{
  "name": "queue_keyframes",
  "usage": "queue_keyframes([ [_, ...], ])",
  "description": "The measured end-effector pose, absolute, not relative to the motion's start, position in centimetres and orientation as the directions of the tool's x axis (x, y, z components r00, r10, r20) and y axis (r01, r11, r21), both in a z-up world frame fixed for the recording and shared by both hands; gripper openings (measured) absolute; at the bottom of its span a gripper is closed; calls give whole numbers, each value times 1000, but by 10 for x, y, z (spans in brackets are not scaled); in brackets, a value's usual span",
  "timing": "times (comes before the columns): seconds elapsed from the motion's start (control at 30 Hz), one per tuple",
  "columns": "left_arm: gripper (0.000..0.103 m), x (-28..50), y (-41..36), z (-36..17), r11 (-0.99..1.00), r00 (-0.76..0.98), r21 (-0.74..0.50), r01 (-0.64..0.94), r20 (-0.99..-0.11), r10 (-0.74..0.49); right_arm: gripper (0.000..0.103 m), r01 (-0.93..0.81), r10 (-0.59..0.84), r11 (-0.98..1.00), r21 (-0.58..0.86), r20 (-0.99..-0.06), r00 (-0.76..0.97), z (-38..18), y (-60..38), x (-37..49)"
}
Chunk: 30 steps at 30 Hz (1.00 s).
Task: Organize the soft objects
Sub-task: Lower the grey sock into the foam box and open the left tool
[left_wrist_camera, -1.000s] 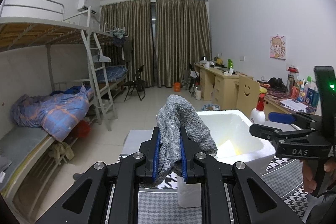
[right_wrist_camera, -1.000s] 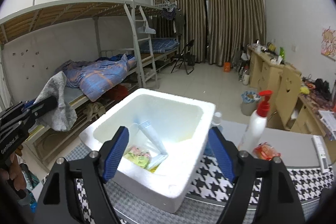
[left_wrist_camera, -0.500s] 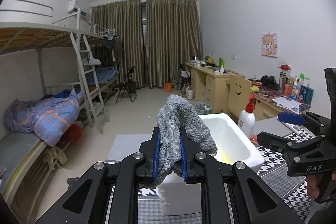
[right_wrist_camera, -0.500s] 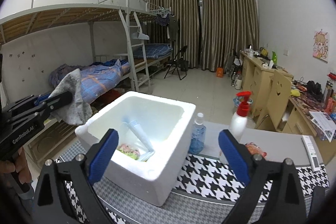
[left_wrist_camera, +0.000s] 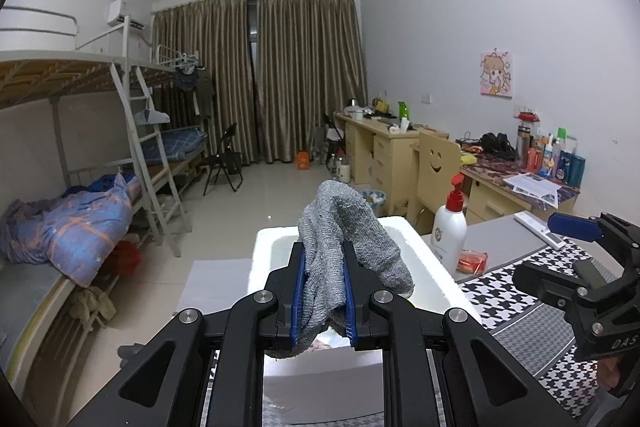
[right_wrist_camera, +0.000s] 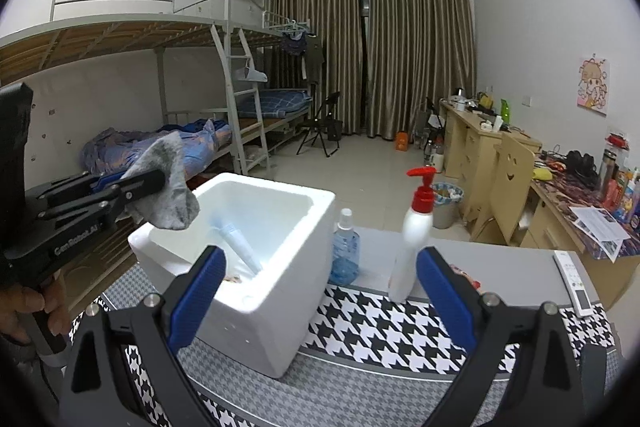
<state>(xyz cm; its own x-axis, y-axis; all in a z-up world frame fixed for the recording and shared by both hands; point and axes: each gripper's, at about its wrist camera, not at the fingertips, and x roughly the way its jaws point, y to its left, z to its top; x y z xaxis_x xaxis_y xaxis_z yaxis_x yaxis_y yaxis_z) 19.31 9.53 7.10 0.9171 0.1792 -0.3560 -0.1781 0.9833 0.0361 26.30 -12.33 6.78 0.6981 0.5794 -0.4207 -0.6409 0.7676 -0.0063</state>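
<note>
Grey knitted sock [left_wrist_camera: 344, 259], soft and crumpled, is pinched between the blue pads of the left gripper [left_wrist_camera: 323, 291], whose jaws are closed on its middle. Its long axis runs roughly upright between the pads: one rounded end rises above them, then flops over to the right and droops, while the lower end hangs out below. In the right wrist view the same sock [right_wrist_camera: 170, 183] hangs just above the near left corner of the white foam box [right_wrist_camera: 256, 267], apart from its rim.

The right gripper [right_wrist_camera: 320, 291] has just been opening; its jaws stand wide with nothing between the pads, and the foam box and a white pump bottle with a red top [right_wrist_camera: 412, 247] show through the gap. It points slightly downward over the surface, which is covered with a black-and-white houndstooth mat [right_wrist_camera: 400, 331].

Inside the box a pale blue tube [right_wrist_camera: 240, 247] leans against the wall. Just right of the box stands a clear blue bottle [right_wrist_camera: 345, 255], then the pump bottle, with a red packet [left_wrist_camera: 472, 261] at its base and a white remote control [right_wrist_camera: 574, 283] further right.

A hand [right_wrist_camera: 24, 307] grips the left gripper's handle at the left edge of that view. Beyond the surface are a metal bunk bed with a blue quilt [left_wrist_camera: 80, 223], wooden desks [left_wrist_camera: 384, 151] and brown curtains [left_wrist_camera: 280, 75].
</note>
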Motion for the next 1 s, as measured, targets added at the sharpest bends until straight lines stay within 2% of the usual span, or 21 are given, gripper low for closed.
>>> queue_keyframes([
  [0.33, 18, 212, 83, 67, 988, 911, 50, -144, -382, 152, 98, -603, 551, 797, 7, -416, 724, 63, -147, 264],
  [0.77, 18, 235, 82, 62, 984, 890, 68, -167, -419, 181, 98, -565, 523, 825, 18, -407, 749, 60, -168, 264],
  [0.87, 21, 239, 82, 60, 983, 886, 70, -167, -426, 181, 98, -553, 512, 833, 19, -409, 756, 60, -172, 265],
  [0.97, 42, 244, 84, 57, 985, 877, 61, -161, -448, 171, 98, -547, 506, 837, 21, -408, 760, 59, -174, 263],
  [1.0, 57, 244, 84, 56, 984, 876, 60, -167, -448, 176, 98, -546, 506, 838, 24, -408, 760, 59, -176, 262],
])
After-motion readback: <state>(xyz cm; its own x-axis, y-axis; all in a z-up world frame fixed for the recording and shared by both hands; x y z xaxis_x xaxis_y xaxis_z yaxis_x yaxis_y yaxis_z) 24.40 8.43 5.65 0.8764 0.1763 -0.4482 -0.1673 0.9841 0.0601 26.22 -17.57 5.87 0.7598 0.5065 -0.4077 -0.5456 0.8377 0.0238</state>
